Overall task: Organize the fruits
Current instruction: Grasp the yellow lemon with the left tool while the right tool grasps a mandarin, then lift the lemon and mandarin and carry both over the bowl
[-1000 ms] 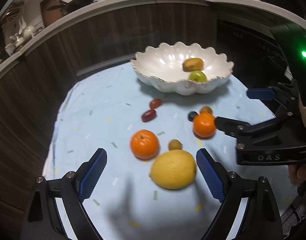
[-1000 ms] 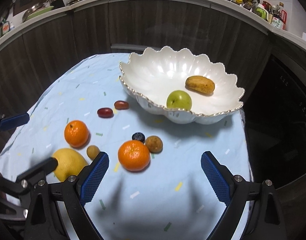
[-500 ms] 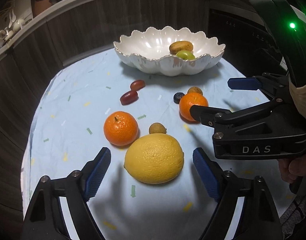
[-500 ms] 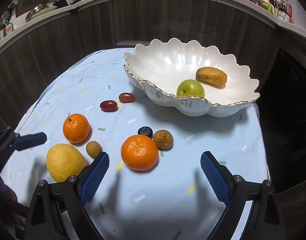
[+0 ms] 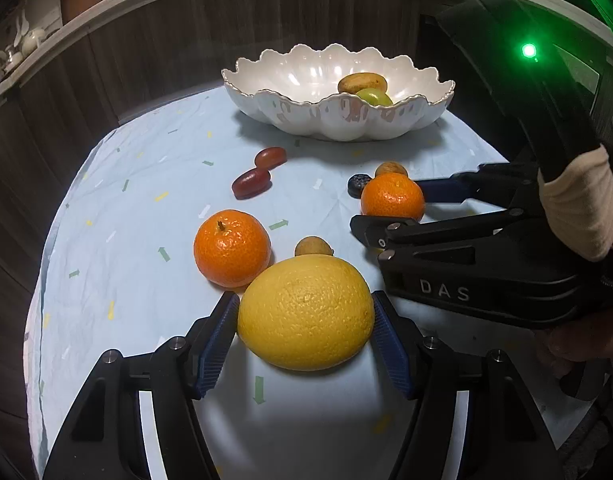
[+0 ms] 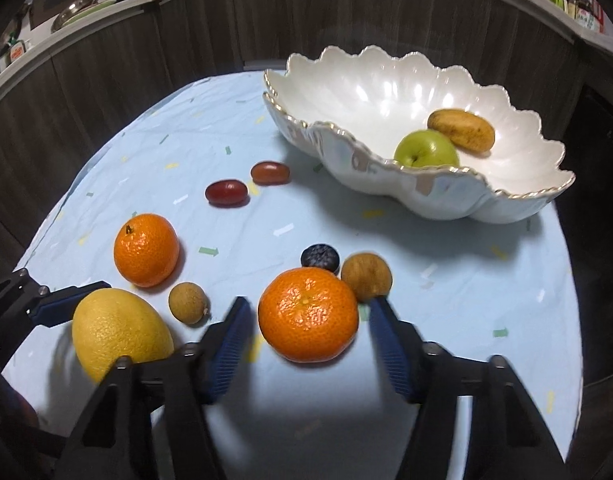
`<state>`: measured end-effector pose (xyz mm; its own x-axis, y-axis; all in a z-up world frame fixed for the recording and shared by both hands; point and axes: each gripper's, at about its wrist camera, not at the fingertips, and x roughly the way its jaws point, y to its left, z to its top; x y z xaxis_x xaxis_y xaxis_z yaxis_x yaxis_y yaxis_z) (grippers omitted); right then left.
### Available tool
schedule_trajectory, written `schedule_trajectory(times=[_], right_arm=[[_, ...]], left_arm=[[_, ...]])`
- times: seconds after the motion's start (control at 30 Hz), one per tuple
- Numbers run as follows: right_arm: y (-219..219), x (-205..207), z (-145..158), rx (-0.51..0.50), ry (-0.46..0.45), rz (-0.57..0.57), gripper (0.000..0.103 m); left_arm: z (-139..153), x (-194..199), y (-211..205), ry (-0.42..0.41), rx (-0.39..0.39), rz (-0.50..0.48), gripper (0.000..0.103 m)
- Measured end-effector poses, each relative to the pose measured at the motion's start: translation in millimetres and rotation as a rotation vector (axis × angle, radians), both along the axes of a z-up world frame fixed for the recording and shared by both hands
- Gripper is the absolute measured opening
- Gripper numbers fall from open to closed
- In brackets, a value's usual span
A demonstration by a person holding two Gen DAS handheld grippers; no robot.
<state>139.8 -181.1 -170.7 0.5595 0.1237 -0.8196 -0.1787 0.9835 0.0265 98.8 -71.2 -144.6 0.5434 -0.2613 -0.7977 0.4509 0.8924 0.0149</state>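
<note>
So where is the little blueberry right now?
In the right wrist view the blueberry sits on the blue cloth near the middle, tucked just behind the orange and beside a small brown fruit.

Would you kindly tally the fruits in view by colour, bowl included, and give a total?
Orange: 2, one between the right tongs, one apart
Yellow: 1
Green: 1
Red: 2
Brown: 3
Dark blue: 1
Total: 10

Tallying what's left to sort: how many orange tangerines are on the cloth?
2. One tangerine sits between the right hand-held gripper's fingers; the other tangerine lies beside the yellow citrus. None seems hidden.
</note>
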Motion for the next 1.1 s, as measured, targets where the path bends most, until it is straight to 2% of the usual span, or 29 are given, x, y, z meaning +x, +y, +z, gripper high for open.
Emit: schedule_trajectory(times=[0.43, 0.8, 1.1], right_arm=[[-2.2, -14.9, 12.3, 0.000, -0.015, -0.021, 0.046], [-9.8, -33.0, 40.9, 0.014, -0.056, -0.050, 0.046], [-23.0, -32.3, 70.2, 0.026, -0.103, -0.081, 0.046]], left_arm=[[5.8, -4.5, 4.2, -0.014, 0.006, 0.012, 0.062], [33.1, -14.9, 4.4, -0.076, -0.003, 0.007, 0.062], [59.8, -3.4, 1.1, -0.109, -0.008, 0.021, 0.062]])
